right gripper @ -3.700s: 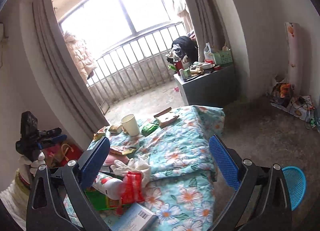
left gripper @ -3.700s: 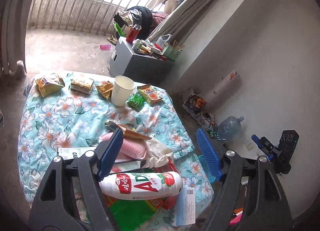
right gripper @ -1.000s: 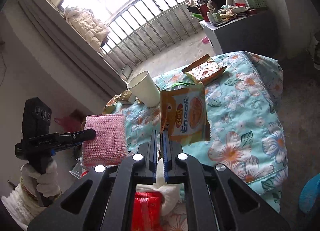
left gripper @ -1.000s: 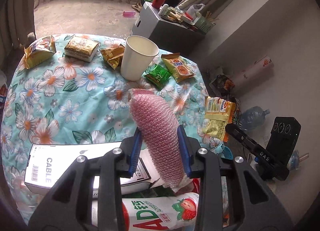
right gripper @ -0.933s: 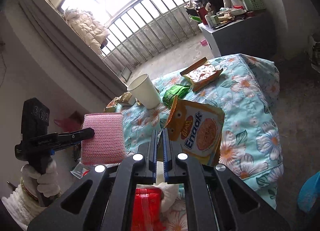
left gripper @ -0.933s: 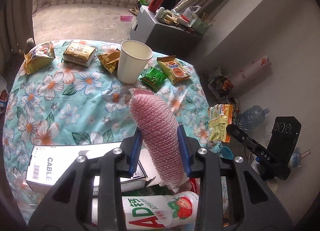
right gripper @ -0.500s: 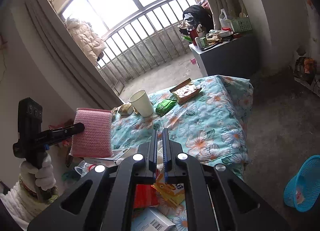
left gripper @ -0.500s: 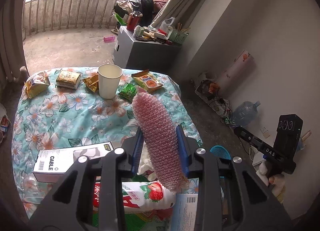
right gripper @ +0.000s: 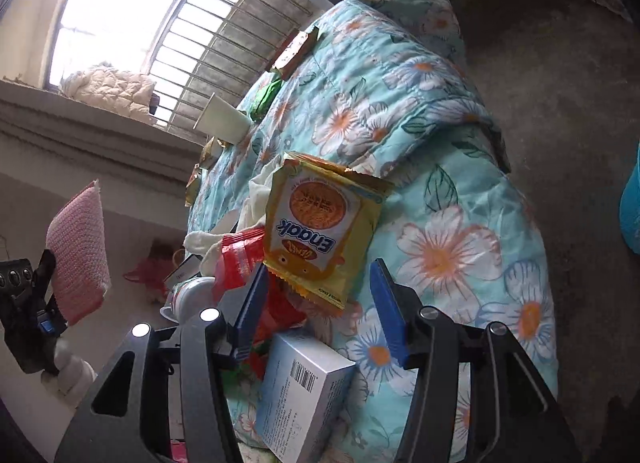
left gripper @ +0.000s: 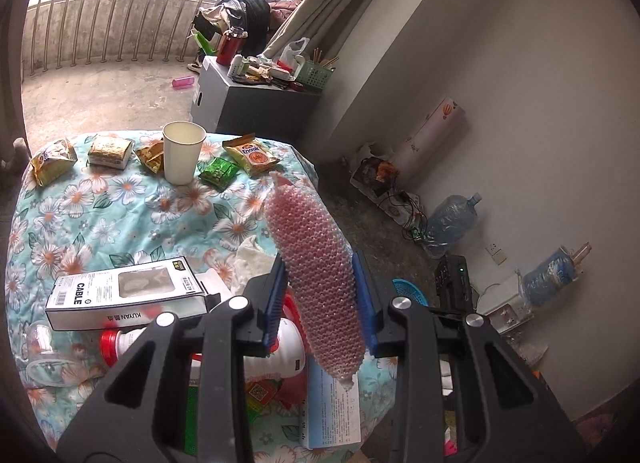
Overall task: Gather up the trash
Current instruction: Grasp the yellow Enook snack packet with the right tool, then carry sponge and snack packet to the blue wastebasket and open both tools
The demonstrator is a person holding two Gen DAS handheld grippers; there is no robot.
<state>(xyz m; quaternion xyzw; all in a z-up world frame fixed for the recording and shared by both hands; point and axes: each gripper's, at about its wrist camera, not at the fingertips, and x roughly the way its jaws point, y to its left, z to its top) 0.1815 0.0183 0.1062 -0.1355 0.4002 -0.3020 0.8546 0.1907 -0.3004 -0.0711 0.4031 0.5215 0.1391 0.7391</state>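
My left gripper (left gripper: 318, 275) is shut on a pink bubble-wrap pouch (left gripper: 308, 247), held upright above the near edge of the flowered quilt (left gripper: 120, 203). In the right wrist view the pouch (right gripper: 78, 247) shows at far left. My right gripper (right gripper: 320, 275) is opening. A yellow Enaak snack packet (right gripper: 316, 223) lies just beyond its tips on a pile of wrappers, and the pads do not press it. A blue basket (left gripper: 408, 289) stands on the floor past the quilt's right edge, with its rim (right gripper: 632, 207) at the right in the right wrist view.
On the quilt stand a paper cup (left gripper: 182, 153) and several snack packets (left gripper: 220, 171). Nearer lie a cable box (left gripper: 128, 295), a red-capped bottle (left gripper: 280, 347) and a white-blue carton (right gripper: 304, 391). A grey cabinet (left gripper: 248, 103) and a water jug (left gripper: 452, 223) stand on the floor.
My right gripper came down with the yellow packet, rolled, and opened, so the packet now lies on the near pile. My left gripper rose and drew back with the pink pouch.
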